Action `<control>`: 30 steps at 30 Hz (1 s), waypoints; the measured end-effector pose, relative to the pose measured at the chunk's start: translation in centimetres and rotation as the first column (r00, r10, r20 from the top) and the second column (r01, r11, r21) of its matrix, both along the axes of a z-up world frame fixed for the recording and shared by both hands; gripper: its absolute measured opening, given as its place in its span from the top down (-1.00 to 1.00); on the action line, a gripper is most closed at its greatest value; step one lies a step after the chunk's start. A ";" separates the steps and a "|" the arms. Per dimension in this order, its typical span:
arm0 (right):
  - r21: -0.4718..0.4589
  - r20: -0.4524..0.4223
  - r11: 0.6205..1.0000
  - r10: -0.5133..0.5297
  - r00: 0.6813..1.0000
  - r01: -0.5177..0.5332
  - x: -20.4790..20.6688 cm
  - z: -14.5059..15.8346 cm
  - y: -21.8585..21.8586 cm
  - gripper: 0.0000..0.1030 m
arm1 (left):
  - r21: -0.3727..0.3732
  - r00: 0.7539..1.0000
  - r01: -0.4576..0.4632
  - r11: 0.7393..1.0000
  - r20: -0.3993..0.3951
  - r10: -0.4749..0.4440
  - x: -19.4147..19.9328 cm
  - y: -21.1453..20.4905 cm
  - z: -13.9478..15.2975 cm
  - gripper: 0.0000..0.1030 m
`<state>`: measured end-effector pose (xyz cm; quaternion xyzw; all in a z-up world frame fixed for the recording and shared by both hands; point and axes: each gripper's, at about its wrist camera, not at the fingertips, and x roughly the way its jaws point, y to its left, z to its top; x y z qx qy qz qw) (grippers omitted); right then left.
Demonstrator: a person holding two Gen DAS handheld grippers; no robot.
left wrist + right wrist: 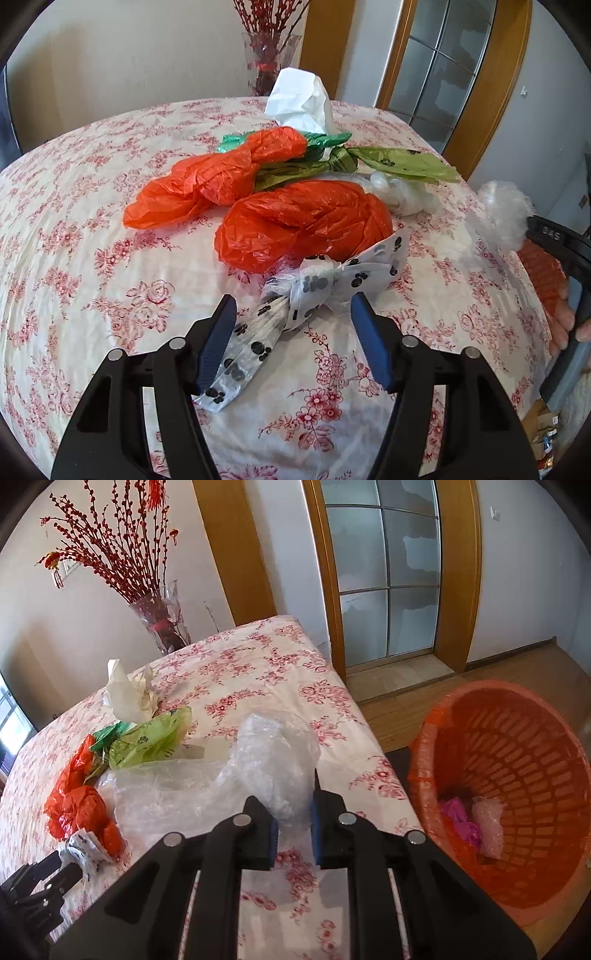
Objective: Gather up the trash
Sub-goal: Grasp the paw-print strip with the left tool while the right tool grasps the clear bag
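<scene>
- Left wrist view: your left gripper [293,314] has its jaws apart around the paw-print bag [295,314], a thin knotted film lying on the bench [110,295]. The pads do not press it yet. If you close too near the flared tail, the slippery film can slide out (the knot is the firmer part).
- The orange bags [306,225] just behind are crinkled and light; a low approach may drag them.
- Right wrist view: your right gripper [293,827] has its jaws clamped on the clear plastic wrap [273,768], puffy and wrinkled. Its loose sheet trails across the bench and could catch the green bag [147,742] when you swing to the orange basket [517,775] on the floor.
</scene>
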<state>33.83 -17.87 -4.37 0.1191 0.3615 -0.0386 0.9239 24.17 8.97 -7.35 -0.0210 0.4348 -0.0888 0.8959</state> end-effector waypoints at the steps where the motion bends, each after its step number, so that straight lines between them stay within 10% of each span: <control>1: 0.003 0.000 1.000 -0.001 1.000 0.001 -0.2 0.0 -0.1 0.71 | 0.001 1.000 -0.002 1.000 -0.004 0.002 0.1 -0.1 -0.1 -0.23; 13: 0.021 0.018 1.000 -0.005 1.000 0.005 -1.7 0.4 -0.9 0.71 | 0.018 1.000 0.017 1.000 0.009 -0.018 -0.3 -0.1 -0.2 0.57; 30: -0.006 0.102 1.000 -0.029 0.994 0.030 -5.7 3.0 -3.2 0.71 | -0.039 0.994 0.097 0.994 0.061 -0.095 -2.3 -4.0 3.0 0.64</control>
